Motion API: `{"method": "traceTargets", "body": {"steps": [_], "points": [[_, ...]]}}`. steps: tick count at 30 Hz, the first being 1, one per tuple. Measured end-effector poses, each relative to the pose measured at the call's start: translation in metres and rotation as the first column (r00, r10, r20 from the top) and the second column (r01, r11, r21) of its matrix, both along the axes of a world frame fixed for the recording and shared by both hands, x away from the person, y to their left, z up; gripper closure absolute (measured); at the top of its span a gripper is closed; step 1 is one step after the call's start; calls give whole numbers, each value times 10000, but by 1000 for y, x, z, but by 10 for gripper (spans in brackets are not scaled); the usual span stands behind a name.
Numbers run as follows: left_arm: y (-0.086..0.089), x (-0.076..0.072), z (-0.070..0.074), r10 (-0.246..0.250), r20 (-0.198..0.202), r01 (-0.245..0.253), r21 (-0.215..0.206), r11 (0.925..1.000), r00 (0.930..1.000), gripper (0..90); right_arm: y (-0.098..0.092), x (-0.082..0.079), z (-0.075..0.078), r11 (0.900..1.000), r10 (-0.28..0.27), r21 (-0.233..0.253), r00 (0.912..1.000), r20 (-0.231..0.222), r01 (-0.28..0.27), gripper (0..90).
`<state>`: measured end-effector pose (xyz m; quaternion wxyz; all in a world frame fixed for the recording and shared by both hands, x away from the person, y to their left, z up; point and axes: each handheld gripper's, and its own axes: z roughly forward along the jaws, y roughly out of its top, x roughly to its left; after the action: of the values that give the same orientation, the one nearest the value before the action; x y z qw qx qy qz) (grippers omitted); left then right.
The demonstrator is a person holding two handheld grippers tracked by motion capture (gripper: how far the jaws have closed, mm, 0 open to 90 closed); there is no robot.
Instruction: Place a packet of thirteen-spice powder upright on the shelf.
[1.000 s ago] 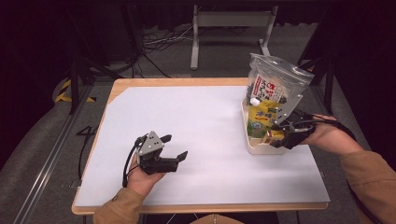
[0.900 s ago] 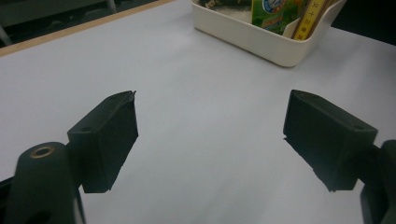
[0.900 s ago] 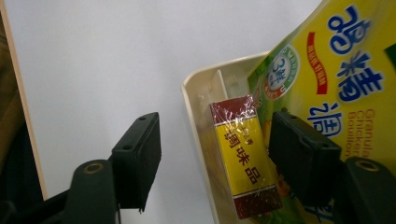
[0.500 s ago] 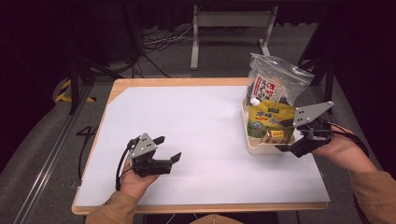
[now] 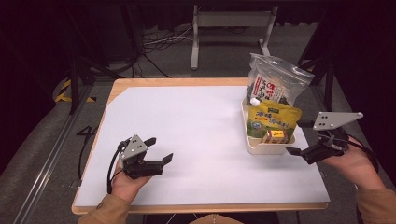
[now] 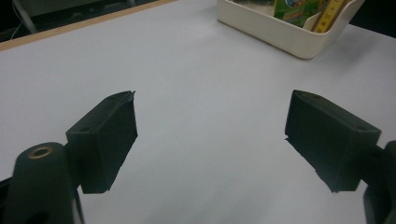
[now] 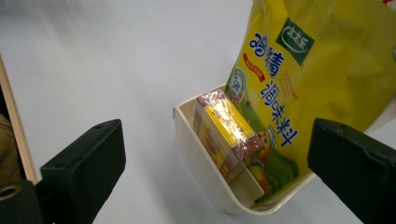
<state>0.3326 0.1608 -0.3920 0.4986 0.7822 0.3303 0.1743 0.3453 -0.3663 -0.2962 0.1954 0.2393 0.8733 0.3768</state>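
A cream bin [image 5: 261, 147] stands on the right side of the white table [image 5: 196, 126]. It holds a yellow snack bag [image 5: 273, 117], a small yellow box [image 5: 274, 135] at its near end, and a clear bag with a red and white label [image 5: 275, 84] at the back. My right gripper [image 5: 299, 137] is open, just right of the bin's near end, with nothing between its fingers. In the right gripper view the small yellow box [image 7: 226, 133] and the yellow snack bag [image 7: 299, 79] lie ahead of the jaws. My left gripper [image 5: 159, 149] rests open on the table at front left, empty.
The cream bin [image 6: 280, 28] sits far ahead of the left jaws across bare white table [image 6: 201, 93]. The table's wooden edge [image 5: 201, 206] runs along the front. A metal stand [image 5: 229, 23] and cables lie on the dark floor behind the table.
My right gripper has drawn back out of the bin toward the right and now hangs open beside it. The left gripper has shifted slightly nearer the front edge.
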Motion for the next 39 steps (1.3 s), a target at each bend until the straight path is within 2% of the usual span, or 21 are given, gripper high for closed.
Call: {"method": "traceTargets", "body": {"steps": [5,11,14,17,21,26,27,30,32,37,39], "points": [[6,-1,-2,97,19,-97,19,10000,10000,172,-12,-6,-12,9962,-472,738,9987,167,458,23],[11,-4,-4,186,-72,-187,-50,9998,9998,170,-17,-9,-29,9922,-754,995,9972,-1,750,18],[13,-5,-4,192,-28,-193,-90,9998,9998,168,-22,-10,-40,9842,-1104,1403,9938,90,1081,18],[16,-6,-4,207,72,-206,-78,9998,9998,166,-24,-10,-53,9790,-1515,1415,9882,222,1469,18],[18,-7,-4,249,93,-249,-78,9997,9996,165,-25,-8,-72,9658,-1915,1794,9815,74,1871,14],[19,-7,-6,249,113,-248,-143,9996,9996,163,-27,-6,-86,9508,-2330,2114,9725,69,2263,12],[19,-7,-6,245,157,-242,-160,9996,9996,163,-27,-6,-86,9508,-2330,2114,9725,69,2263,12],[19,-7,-8,188,196,-187,-100,9998,9996,160,-30,-5,-93,9413,-2544,2296,9671,16,2472,5],[18,-6,-10,159,121,-158,-143,9998,9998,159,-31,-5,-99,9388,-2603,2317,9655,-73,2549,5],[19,-4,-15,96,44,-95,-64,9999,9999,154,-30,-3,-109,9392,-2765,2096,9610,-79,2719,0],[19,-4,-16,91,39,-91,-71,9999,10000,154,-29,-2,-114,9399,-2749,2049,9613,-208,2732,0]]}}
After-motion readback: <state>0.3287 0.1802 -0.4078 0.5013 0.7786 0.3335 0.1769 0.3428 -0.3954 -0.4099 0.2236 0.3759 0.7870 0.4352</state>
